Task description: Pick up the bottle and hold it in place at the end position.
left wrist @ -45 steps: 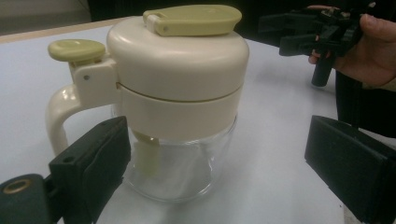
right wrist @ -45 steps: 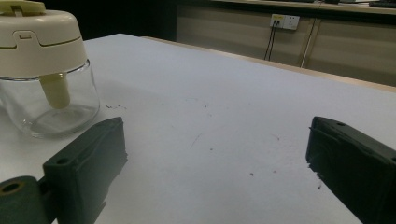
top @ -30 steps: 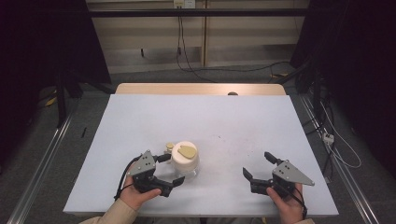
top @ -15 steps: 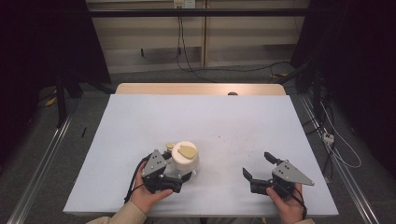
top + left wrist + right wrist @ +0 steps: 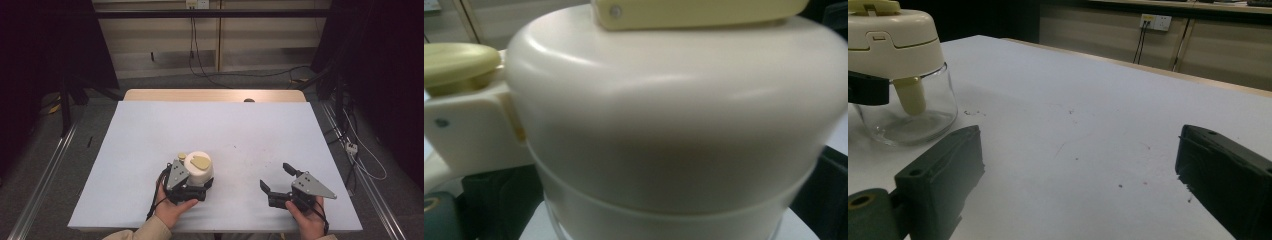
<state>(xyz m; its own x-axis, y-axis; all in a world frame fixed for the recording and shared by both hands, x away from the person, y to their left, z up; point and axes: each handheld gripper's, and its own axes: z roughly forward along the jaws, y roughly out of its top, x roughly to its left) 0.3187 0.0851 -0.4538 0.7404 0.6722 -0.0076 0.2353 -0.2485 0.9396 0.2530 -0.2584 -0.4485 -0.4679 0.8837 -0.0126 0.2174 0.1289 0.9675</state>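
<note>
Your left gripper [image 5: 196, 189] brackets the fragile, slippery glass jar [image 5: 903, 75], grip unclear; clamp its cream lid [image 5: 674, 120]. Right gripper [image 5: 280, 184] gapes empty.

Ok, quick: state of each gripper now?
Left gripper: jaws around the jar; whether clamped cannot be told.
Right gripper: open, empty.

White table [image 5: 225, 130] with a wooden strip [image 5: 215, 95] along its far edge, a few dark specks [image 5: 1120, 186] on the surface. Wall socket [image 5: 196, 4] at the back, black cables [image 5: 240, 75] hanging from it onto the grey floor [image 5: 165, 80]. Metal rails [image 5: 45, 175] either side of the table.
</note>
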